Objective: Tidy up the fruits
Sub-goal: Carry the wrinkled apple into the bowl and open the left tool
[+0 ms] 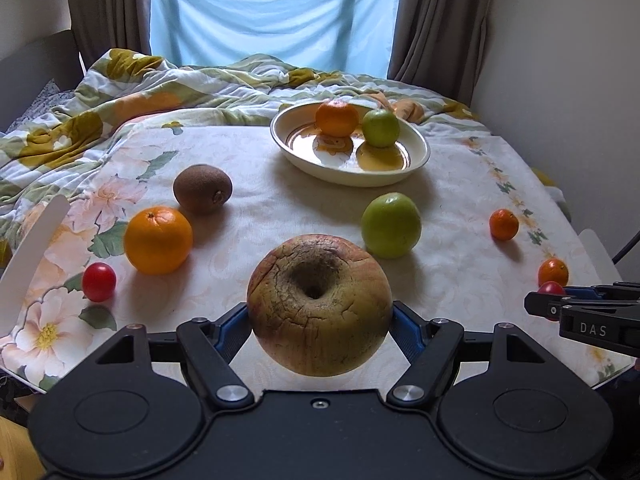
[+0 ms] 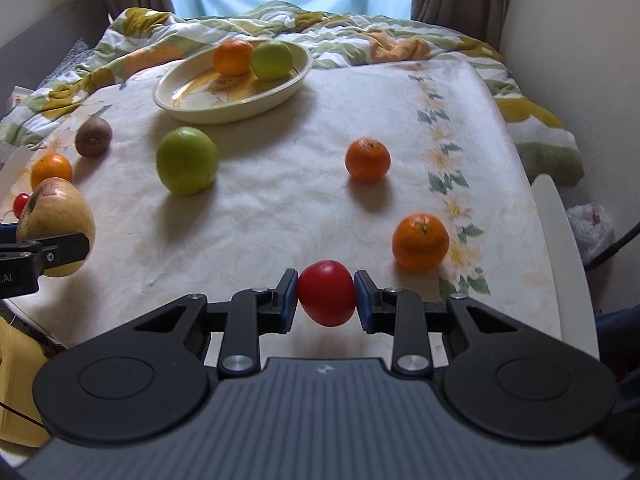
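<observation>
Jaws of the left gripper (image 1: 320,322) are clamped on a big cracked apple (image 1: 319,305), held low in the middle of the left wrist frame, lifted clear of the flowered cloth (image 1: 256,216). Jaws of the right gripper (image 2: 326,294) are clenched on a red tomato (image 2: 327,293), low centre in its own frame. From the left wrist view that tomato is only a red sliver at the right edge, mostly hidden by the black fingers. A cream bowl (image 1: 416,160) in the upper middle holds an orange (image 1: 337,118) and a green fruit (image 1: 381,128). Whether the surface under the cloth is a tabletop or the bed is hard to tell.
</observation>
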`<action>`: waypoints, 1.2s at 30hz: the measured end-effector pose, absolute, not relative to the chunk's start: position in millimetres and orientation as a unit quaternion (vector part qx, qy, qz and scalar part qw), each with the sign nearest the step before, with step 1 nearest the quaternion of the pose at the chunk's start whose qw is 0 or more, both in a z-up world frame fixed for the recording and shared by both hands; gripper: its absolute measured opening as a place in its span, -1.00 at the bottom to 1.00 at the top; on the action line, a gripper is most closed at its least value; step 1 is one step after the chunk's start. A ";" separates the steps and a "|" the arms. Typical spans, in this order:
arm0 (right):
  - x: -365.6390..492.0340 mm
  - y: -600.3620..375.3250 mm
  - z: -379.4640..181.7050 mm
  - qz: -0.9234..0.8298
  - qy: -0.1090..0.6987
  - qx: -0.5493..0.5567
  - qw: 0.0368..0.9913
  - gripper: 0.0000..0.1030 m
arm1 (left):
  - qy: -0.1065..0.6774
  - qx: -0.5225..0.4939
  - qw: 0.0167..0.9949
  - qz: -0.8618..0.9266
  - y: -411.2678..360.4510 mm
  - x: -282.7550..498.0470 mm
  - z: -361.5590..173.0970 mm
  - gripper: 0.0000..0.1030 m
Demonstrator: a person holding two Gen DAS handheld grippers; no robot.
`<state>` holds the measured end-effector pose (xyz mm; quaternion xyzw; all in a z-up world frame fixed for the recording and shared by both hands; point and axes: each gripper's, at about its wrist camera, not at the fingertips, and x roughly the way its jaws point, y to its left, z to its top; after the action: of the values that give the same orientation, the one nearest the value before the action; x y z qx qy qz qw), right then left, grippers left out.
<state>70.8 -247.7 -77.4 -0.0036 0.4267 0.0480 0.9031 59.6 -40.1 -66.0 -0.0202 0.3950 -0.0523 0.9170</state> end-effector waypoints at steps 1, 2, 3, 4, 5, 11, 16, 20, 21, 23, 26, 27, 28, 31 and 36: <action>71.2 -247.5 -74.0 0.051 0.425 -0.005 0.904 -0.12 | 0.393 -0.022 0.918 -0.050 -40.5 58.7 -62.2 0.51; 71.6 -247.5 -70.4 0.054 0.423 -0.006 0.904 -0.12 | 0.392 -0.024 0.919 -0.047 -40.9 58.1 -58.1 0.51; 72.4 -247.8 -66.8 0.056 0.422 -0.007 0.905 -0.12 | 0.390 -0.026 0.919 -0.044 -40.9 57.5 -54.5 0.51; 72.7 -247.7 -62.8 0.058 0.420 -0.008 0.906 -0.12 | 0.388 -0.029 0.920 -0.042 -40.8 57.1 -51.0 0.51; 73.3 -247.8 -58.9 0.060 0.418 -0.009 0.906 -0.12 | 0.386 -0.032 0.921 -0.039 -40.5 57.5 -47.3 0.51; 77.7 -247.9 -36.2 0.069 0.410 -0.014 0.909 -0.12 | 0.374 -0.045 0.926 -0.023 -37.1 61.4 -25.9 0.51; 84.4 -247.3 -17.7 0.077 0.402 -0.018 0.912 -0.12 | 0.358 -0.047 0.932 -0.016 -31.3 71.3 -5.9 0.51; 96.3 -244.7 -5.6 0.082 0.394 -0.020 0.915 -0.12 | 0.345 -0.046 0.937 -0.014 -24.8 86.5 8.7 0.51; 100.0 -244.0 -2.7 0.082 0.393 -0.020 0.916 -0.12 | 0.342 -0.047 0.938 -0.015 -22.5 90.9 12.1 0.51; 108.0 -242.7 3.4 0.084 0.389 -0.018 0.917 -0.12 | 0.338 -0.047 0.940 -0.016 -18.9 100.6 18.3 0.51; 122.3 -238.7 12.7 0.088 0.383 -0.017 0.919 -0.12 | 0.334 -0.041 0.941 -0.020 -15.4 118.1 26.3 0.51; 127.8 -237.1 15.6 0.088 0.382 -0.017 0.920 -0.12 | 0.333 -0.040 0.942 -0.022 -14.0 124.2 28.7 0.51; 133.5 -235.4 18.5 0.088 0.380 -0.016 0.921 -0.12 | 0.333 -0.038 0.942 -0.024 -12.9 130.6 30.7 0.51; 151.2 -229.5 23.9 0.087 0.374 -0.015 0.923 -0.12 | 0.332 -0.036 0.942 -0.030 -10.0 149.3 33.4 0.51; 182.8 -219.2 27.8 0.085 0.372 -0.008 0.924 -0.12 | 0.342 -0.031 0.938 -0.045 -6.2 185.6 29.5 0.51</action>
<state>182.8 -219.2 27.8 -0.0084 0.3724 0.0846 0.9242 185.6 -6.2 29.6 -0.0307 0.3418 -0.0455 0.9382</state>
